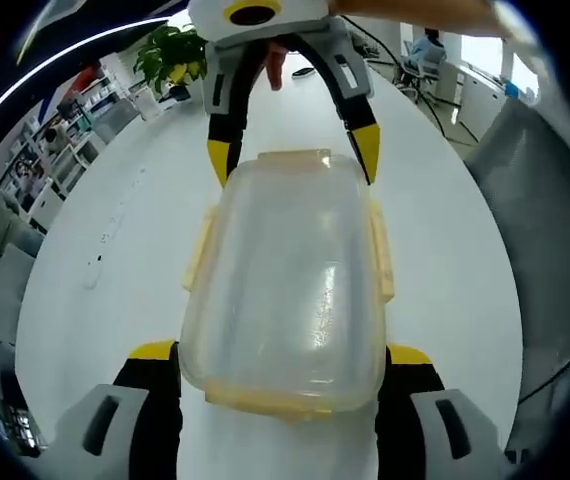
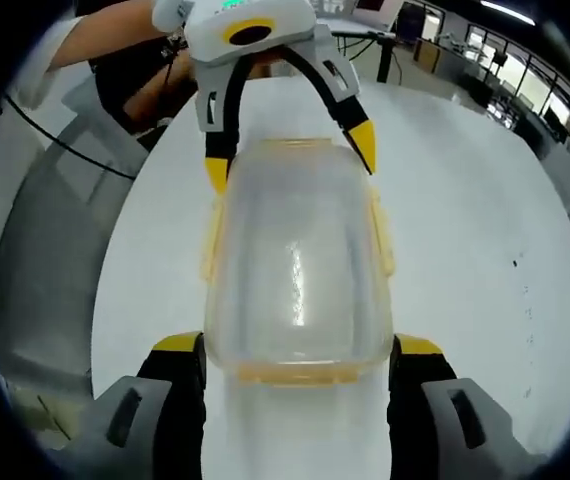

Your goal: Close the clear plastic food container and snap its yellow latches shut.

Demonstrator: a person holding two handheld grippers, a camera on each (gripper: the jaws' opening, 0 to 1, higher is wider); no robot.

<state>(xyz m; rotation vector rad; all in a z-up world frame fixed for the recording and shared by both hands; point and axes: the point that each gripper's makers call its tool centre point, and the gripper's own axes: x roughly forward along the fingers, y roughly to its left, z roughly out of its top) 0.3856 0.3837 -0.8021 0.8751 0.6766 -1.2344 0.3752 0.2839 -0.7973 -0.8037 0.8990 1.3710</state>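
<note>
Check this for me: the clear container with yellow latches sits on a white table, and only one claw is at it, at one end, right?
Not quite. Two claws are at the container on the white table, one at each end. The left gripper view shows the left claw at the near end and the right claw at the far end.

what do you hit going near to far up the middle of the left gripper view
left gripper jaws at the bottom → clear plastic container on the white table → right gripper at its far end → potted plant beyond
</note>
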